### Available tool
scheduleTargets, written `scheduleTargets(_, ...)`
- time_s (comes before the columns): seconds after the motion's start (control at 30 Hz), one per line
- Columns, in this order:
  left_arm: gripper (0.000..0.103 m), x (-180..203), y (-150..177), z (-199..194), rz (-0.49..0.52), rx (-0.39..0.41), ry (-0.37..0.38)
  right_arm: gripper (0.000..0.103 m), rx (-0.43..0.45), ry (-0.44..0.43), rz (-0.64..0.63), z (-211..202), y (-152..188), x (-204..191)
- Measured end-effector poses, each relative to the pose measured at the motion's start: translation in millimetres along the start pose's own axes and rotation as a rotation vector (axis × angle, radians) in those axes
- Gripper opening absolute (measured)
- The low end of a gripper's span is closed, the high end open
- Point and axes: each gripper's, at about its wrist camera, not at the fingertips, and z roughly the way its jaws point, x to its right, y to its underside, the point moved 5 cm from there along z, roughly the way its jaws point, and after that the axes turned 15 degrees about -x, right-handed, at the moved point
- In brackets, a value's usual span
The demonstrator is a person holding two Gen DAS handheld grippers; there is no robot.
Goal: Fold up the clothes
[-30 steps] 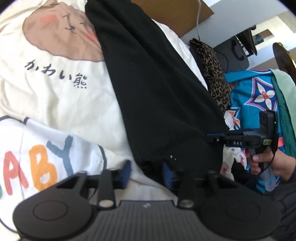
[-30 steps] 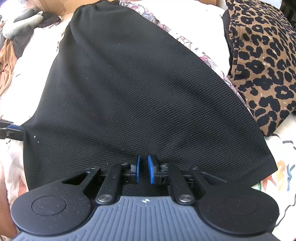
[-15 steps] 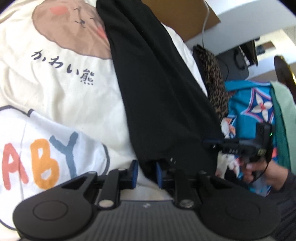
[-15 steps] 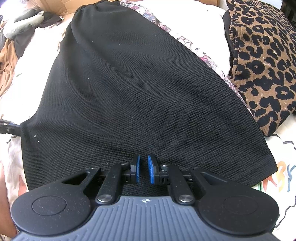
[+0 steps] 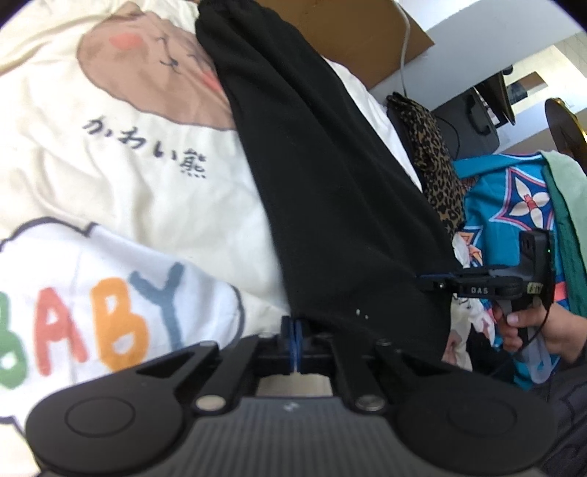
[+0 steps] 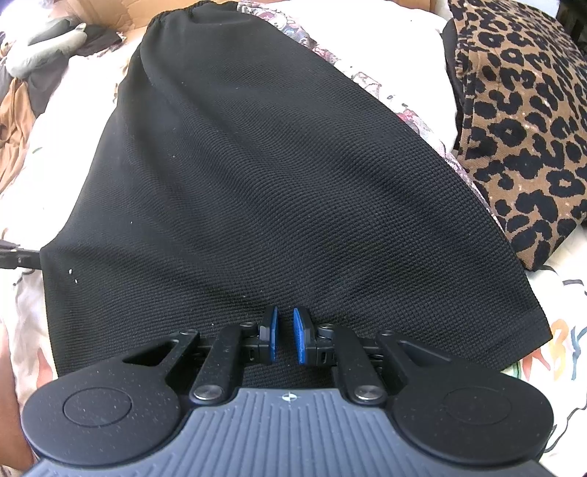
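Note:
A black knitted garment (image 6: pixel 275 165) lies flat on the bed, its gathered waistband at the far end and its wide hem toward me. My left gripper (image 5: pixel 295 330) is shut on the hem's left corner, the blue pads pressed together; its tip shows at that corner in the right wrist view (image 6: pixel 18 255). My right gripper (image 6: pixel 284 330) sits at the hem further right, pads nearly together with black fabric between them. In the left wrist view the black garment (image 5: pixel 330 165) runs away from me and the right gripper (image 5: pixel 427 280) touches its edge, held by a person's hand (image 5: pixel 532 323).
Under the garment is a cream bedcover (image 5: pixel 128 183) printed with a bear and "BABY". A leopard-print cloth (image 6: pixel 521 121) lies to the right, a blue patterned cloth (image 5: pixel 513 205) beyond it. Loose clothes (image 6: pixel 36 58) are piled at the far left, and a cardboard box (image 5: pixel 348 33) stands behind.
My left gripper's fingers went from wide apart to shut on the hem corner. The right gripper and the garment have hardly moved.

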Motion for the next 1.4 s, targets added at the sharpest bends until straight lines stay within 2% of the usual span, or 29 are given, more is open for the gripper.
scheduleTargets(0.13,0.000,-10,8,-12,-0.020,-0.001,-0.061,0.013,0.010,-0.029,0.046,0,0,6)
scheduleTargets(0.23,0.000,-14,8,-28,-0.047,0.022,-0.050,0.014,0.012,-0.020,0.036,-2,3,4)
scheduleTargets(0.33,0.000,-3,-3,-35,-0.028,0.051,-0.023,0.014,0.005,0.000,0.020,-5,5,5)
scheduleTargets(0.4,0.000,10,-11,-31,0.002,0.056,0.000,0.013,0.011,0.011,0.032,-6,6,11)
scheduleTargets(0.47,0.000,24,-19,-23,0.040,0.053,0.019,0.013,0.020,0.003,0.063,-12,36,43)
scheduleTargets(0.53,0.000,34,-25,-11,0.072,0.027,0.020,0.013,0.025,0.011,0.073,-10,52,40)
scheduleTargets(0.63,0.001,33,-21,10,0.084,-0.028,0.000,0.014,0.029,0.037,0.083,-14,57,50)
scheduleTargets(0.83,0.001,24,-10,31,0.074,-0.124,-0.044,0.015,0.048,0.068,0.170,-22,69,90)
scheduleTargets(0.93,0.001,28,-8,31,0.102,-0.155,-0.084,0.016,0.072,0.076,0.217,-26,76,106)
scheduleTargets(1.03,0.002,44,-13,30,0.163,-0.220,-0.133,0.017,0.109,0.071,0.281,-33,85,119)
scheduleTargets(1.07,0.002,47,-15,27,0.173,-0.235,-0.152,0.018,0.124,0.066,0.306,-47,92,138)
scheduleTargets(1.1,0.003,51,-19,23,0.181,-0.249,-0.166,0.019,0.140,0.061,0.331,-59,92,152)
scheduleTargets(1.13,0.003,53,-22,17,0.188,-0.259,-0.179,0.021,0.158,0.055,0.354,-66,87,145)
scheduleTargets(1.2,0.009,63,-33,6,0.201,-0.266,-0.217,0.031,0.208,0.036,0.397,-90,111,161)
scheduleTargets(1.27,0.010,74,-46,-6,0.199,-0.258,-0.254,0.031,0.255,0.010,0.432,-91,96,162)
scheduleTargets(1.33,0.010,84,-58,-19,0.192,-0.251,-0.283,0.031,0.297,-0.022,0.463,-84,95,150)
scheduleTargets(1.4,0.010,98,-71,-28,0.185,-0.243,-0.302,0.031,0.338,-0.052,0.492,-85,66,130)
